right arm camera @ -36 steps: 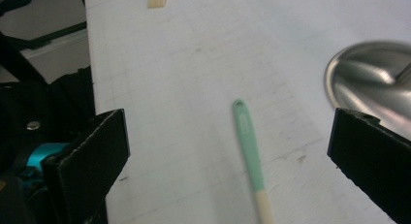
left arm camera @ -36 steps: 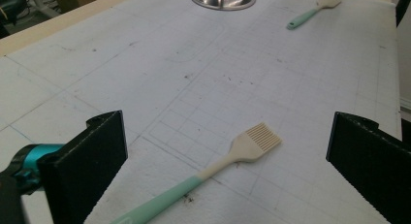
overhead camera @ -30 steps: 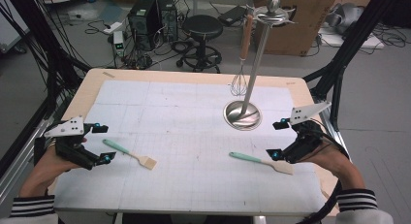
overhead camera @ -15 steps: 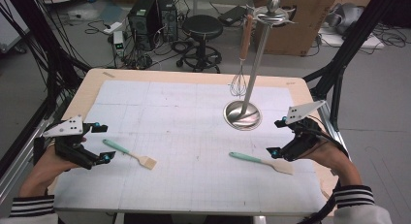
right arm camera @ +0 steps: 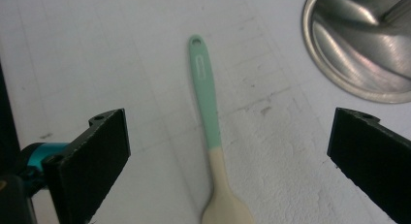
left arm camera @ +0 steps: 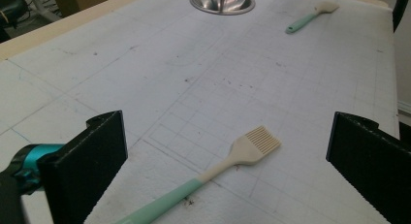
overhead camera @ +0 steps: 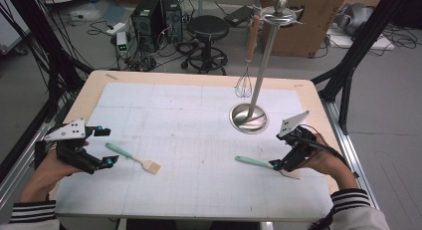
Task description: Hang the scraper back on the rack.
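Note:
A pastry brush point(overhead camera: 133, 158) with a mint handle and cream bristles lies at the left front of the white mat. My left gripper point(overhead camera: 106, 146) is open at its handle end, and in the left gripper view the brush point(left arm camera: 228, 161) lies between the wide-apart jaws of the left gripper point(left arm camera: 228, 124). A mint and cream spatula point(overhead camera: 254, 162) lies at the right front. My right gripper point(overhead camera: 281, 156) hangs open over its cream blade. In the right gripper view the spatula point(right arm camera: 208, 112) runs up the middle of the open right gripper point(right arm camera: 231, 116).
A steel utensil stand point(overhead camera: 249, 118) with a round base stands behind the spatula, and a whisk point(overhead camera: 244, 83) hangs from its top. Its base point(right arm camera: 358, 40) sits just beyond the right jaw. The table's front edge point(overhead camera: 199, 217) is close to both hands.
My right gripper has moved a little left and down, over the spatula's blade. The left gripper and both utensils have stayed put.

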{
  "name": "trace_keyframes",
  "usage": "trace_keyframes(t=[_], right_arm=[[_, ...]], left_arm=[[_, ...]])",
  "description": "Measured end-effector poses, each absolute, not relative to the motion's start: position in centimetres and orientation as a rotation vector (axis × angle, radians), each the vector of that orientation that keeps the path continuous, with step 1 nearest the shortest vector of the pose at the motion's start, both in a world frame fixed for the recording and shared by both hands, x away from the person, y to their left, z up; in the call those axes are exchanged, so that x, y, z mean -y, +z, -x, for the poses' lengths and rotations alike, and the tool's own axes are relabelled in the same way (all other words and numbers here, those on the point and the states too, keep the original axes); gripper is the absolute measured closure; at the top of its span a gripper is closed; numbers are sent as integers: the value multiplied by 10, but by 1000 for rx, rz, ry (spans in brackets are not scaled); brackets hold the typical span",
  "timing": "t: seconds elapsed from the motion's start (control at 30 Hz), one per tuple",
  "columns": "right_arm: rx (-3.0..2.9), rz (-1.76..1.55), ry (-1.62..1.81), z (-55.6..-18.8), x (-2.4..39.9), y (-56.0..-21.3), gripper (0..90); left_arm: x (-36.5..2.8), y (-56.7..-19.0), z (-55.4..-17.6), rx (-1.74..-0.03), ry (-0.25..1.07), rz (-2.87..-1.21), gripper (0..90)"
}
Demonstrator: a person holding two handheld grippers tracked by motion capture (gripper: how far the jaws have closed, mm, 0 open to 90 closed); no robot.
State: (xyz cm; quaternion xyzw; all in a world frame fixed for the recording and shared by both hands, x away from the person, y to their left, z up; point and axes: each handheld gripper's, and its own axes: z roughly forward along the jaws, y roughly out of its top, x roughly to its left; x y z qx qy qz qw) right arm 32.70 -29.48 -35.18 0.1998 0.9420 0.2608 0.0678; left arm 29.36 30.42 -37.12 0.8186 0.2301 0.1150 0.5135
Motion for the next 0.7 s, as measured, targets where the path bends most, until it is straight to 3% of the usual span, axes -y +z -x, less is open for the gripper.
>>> trace_keyframes(t=[0.5,0.6,0.7], right_arm=[[-2961,-567,529,-332,287,-383,60],[-2977,-556,512,-332,285,-386,146],[-2990,-535,482,-333,284,-390,168]], left_arm=[[-303,-371,-293,-555,277,-1971,17],[-304,-371,-293,-552,277,-1973,17],[-304,-371,-293,-552,278,-1970,17]])
